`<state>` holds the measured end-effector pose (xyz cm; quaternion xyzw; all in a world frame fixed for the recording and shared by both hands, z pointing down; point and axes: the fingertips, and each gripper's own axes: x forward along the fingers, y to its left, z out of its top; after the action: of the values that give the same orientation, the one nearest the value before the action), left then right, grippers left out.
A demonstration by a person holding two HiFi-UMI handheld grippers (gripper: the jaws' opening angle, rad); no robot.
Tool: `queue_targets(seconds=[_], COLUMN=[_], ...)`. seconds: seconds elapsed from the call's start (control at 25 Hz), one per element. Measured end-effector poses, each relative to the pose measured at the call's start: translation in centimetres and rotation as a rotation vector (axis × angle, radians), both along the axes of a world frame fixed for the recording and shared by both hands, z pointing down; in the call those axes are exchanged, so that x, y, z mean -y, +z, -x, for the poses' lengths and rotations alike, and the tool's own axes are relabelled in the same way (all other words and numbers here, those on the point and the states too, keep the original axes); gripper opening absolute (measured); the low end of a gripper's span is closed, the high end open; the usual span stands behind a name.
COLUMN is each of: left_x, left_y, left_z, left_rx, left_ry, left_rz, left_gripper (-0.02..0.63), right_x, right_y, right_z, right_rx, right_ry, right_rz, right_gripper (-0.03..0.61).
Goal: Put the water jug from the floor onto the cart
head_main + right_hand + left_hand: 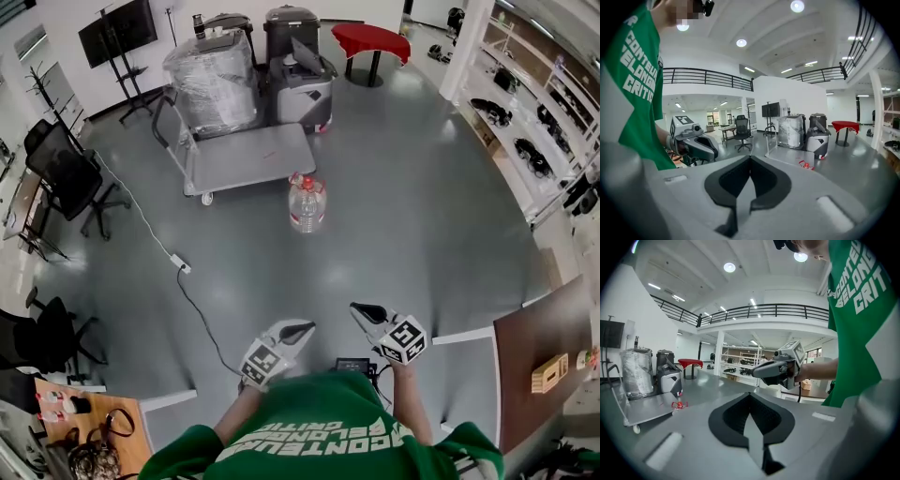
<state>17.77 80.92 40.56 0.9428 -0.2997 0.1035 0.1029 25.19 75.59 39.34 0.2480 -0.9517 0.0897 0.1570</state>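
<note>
Glossy grey floor spreads wide here, and on it stands one clear plastic water jug with a red cap, upright, just beside the near edge of one flat grey platform cart. That cart rolls on small white casters and carries one bulky bundle wrapped in shiny clear film at its handle end. Behind it sits one round table draped in red cloth. Two grippers are in play, both well apart from the jug and held close to the person's green shirt. The left gripper, grey shell with black ribbed pads, has its jaws closed tip to tip with nothing between them. The right gripper matches it: jaws fully together, empty, one marker cube on each.
</note>
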Motion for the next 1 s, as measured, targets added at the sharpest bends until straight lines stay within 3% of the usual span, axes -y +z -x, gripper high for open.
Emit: queue_targets(seconds=[0.64, 1.0], left_x=[-2.5, -4.4], left_y=[1.0, 1.5], left_z=[-8.6, -9.7], left_rx=[-0.014, -0.021], left_ry=[-0.058, -0.098], left_rz=[0.014, 0.034], left_gripper=[0.012, 0.012], right_x=[-2.6, -3.7], right_y=[1.2, 2.0], right_z=[-10.1, -12.5], right_rx=[0.016, 0.041], right_ry=[0.017, 0.035], right_rz=[0.007, 0.014], right_gripper=[-0.010, -0.010])
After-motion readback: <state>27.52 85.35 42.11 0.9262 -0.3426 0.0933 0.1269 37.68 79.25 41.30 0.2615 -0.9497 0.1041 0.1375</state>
